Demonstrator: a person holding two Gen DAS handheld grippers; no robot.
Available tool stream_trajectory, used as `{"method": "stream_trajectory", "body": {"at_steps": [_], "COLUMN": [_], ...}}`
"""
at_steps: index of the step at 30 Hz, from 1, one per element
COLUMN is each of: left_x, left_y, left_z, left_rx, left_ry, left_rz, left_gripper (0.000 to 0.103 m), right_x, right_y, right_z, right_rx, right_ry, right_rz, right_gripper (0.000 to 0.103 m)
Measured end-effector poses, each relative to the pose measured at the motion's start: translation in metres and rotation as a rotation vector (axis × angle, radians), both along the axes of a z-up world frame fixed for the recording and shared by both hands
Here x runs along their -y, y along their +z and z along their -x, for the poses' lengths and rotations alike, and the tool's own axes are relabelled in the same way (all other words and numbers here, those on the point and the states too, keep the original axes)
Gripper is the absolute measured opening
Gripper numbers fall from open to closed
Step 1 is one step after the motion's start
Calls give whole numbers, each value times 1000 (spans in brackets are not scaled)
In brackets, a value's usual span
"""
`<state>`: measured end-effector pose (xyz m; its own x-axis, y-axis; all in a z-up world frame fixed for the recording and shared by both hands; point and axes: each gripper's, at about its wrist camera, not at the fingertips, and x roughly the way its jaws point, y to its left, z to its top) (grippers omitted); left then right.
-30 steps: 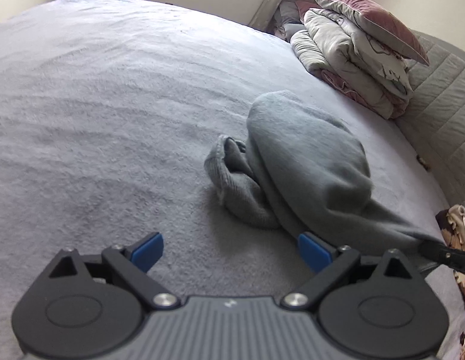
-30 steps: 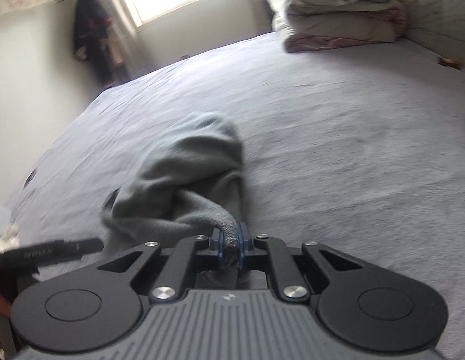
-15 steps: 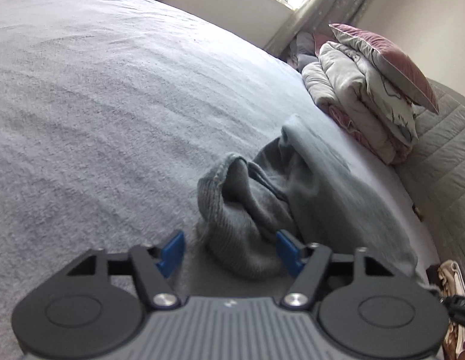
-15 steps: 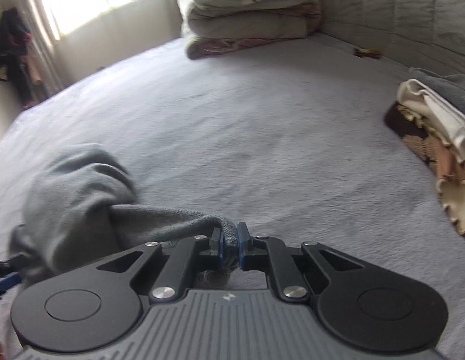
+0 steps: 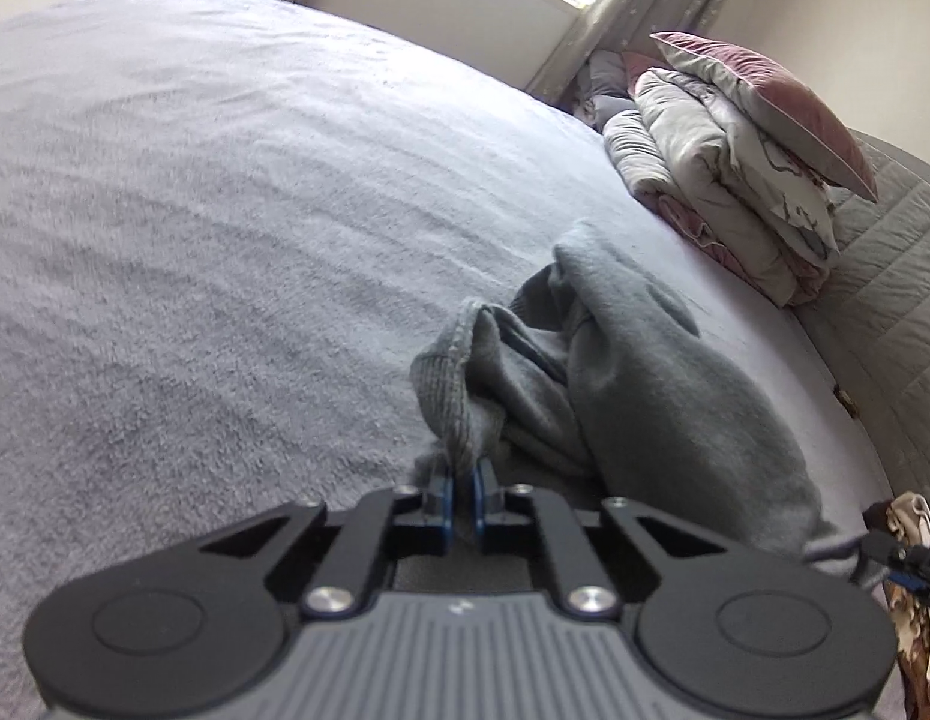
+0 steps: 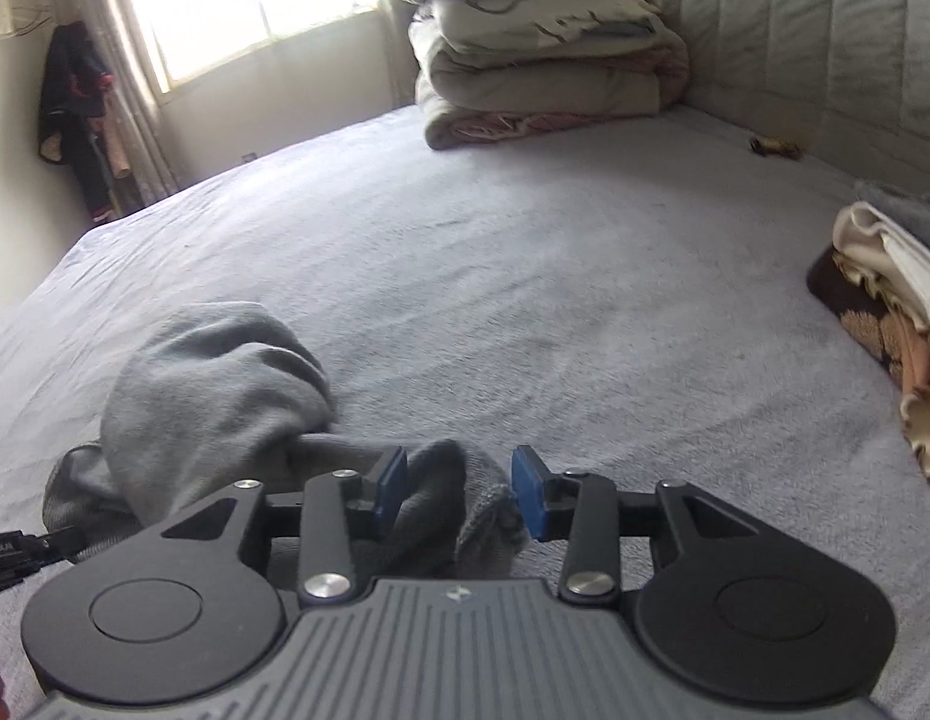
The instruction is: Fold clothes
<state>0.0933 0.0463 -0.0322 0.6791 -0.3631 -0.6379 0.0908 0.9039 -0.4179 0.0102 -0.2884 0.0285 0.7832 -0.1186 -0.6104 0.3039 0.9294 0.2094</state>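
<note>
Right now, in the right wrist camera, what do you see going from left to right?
Hanging dark clothes → grey garment → right gripper, jaws just opening around a fold of it → stacked bedding → folded clothes pile.

Both the left gripper (image 5: 460,495) and the right gripper (image 6: 460,489) show black linkage arms, silver screws, blue pads, round black discs and ribbed grey housings bearing what seems a small logo.
</note>
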Motion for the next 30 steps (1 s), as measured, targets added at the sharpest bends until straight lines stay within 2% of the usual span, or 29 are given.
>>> {"method": "stream_trajectory", "body": {"at_steps": [5,11,16,24,25,27,30], "left_x": [-4,-22,-39,-67,-71,-79,-90], "left_y": [17,32,33,36,36,35,34], "left_z": [21,45,63,93,95,99,102], "left_rx": [48,89,92,114,110,105,101], "left_ry": [-35,-50,-44,-9,-5,8,43], "left_rz": [-32,-15,-21,-55,-56,-59,-62], "left_gripper": [6,6,6,6,6,6,6], "right_x": [-24,-67,-98,-112,-114,-116,-112], "right_y": [2,3,-3,-20,-21,-21,-17], "right_z": [0,4,4,-5,-5,-5,-2], "right_rx": [33,59,38,-33,-40,-50,-31], "right_ry": [131,346,437,465,469,468,438], "right_rz": [29,36,112,141,140,124,80], "right_gripper": [43,43,43,43,42,13,9]}}
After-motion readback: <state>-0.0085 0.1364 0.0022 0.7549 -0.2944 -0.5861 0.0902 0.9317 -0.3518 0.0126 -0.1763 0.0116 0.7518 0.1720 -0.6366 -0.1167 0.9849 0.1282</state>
